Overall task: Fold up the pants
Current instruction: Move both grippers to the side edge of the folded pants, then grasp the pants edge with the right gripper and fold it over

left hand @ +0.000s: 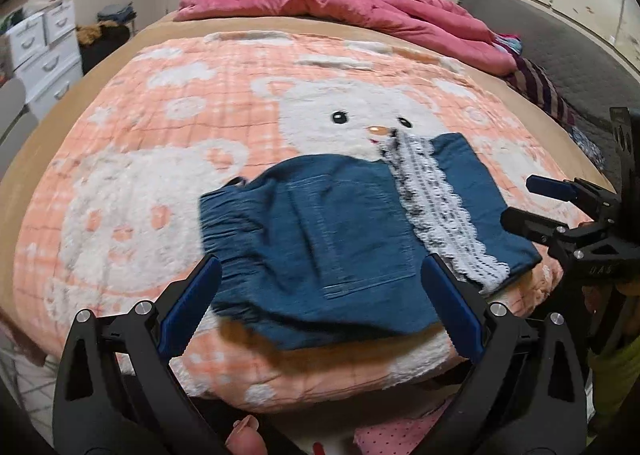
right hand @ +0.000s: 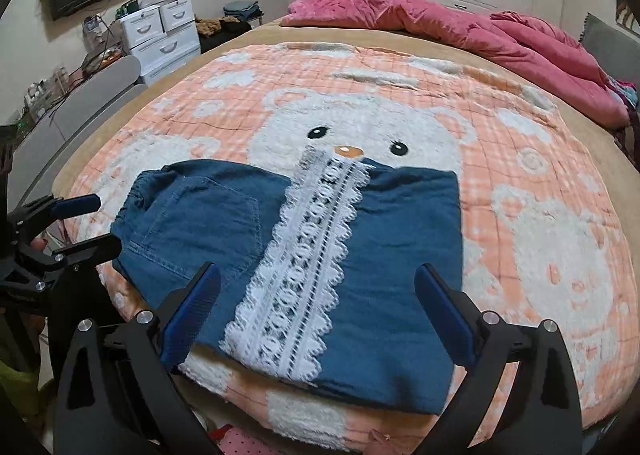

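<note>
Lying folded: denim pants (right hand: 304,255) on the bear-print blanket (right hand: 540,215), near the bed's front edge.
Left tool (left hand: 320,295): fingers spread wide, holding nothing, poised over the elastic waistband end without touching the pants.
Back pocket (right hand: 200,231): faces up, on the pants' left half.
Lace trim (right hand: 304,259): white band running front to back across the middle.
Right tool (right hand: 318,301): fingers spread wide, empty, just above the pants' near edge.
Pink duvet (right hand: 460,31): bunched at the bed's far right.

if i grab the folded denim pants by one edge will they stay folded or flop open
Probably flop: the pants are soft denim lying in loose layers, nothing pinning them. The lace trim looks delicate and may snag on the right gripper. On the fleecy blanket, pushing would likely bunch them.
</note>
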`<state>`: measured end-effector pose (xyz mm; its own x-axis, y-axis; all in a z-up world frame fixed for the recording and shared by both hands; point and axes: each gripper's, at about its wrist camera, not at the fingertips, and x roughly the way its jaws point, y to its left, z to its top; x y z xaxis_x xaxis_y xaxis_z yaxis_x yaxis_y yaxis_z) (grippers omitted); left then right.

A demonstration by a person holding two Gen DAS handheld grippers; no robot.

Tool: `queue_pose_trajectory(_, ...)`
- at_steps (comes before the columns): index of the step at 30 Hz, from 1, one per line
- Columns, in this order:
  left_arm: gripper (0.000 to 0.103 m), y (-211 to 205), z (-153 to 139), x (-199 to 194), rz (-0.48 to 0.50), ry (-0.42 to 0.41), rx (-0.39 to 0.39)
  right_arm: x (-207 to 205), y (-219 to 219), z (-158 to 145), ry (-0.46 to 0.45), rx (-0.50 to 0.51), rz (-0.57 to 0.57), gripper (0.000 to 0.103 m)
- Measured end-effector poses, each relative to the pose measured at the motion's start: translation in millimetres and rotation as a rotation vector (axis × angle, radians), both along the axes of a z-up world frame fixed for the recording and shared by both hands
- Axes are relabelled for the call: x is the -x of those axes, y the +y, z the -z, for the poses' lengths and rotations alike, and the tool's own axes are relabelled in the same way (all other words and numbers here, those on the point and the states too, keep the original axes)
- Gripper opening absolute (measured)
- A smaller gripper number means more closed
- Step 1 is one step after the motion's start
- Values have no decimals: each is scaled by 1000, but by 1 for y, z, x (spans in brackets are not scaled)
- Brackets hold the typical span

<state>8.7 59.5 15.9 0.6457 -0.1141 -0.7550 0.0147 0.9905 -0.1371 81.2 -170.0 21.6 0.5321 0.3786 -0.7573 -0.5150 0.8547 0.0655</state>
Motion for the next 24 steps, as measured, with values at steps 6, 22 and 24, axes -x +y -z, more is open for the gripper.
queue_pose_trajectory(6,94,25,4,8,-52,12,19,-13,26,-5,-1,8,-51,97)
queue_pose_trajectory(22,93,62,38,16,-134,83,258,-49,124,-4,66,21,-283,97)
queue_pose_trajectory(24,93,62,44,13,-129,95,290,-56,134,1,94,15,-314,97)
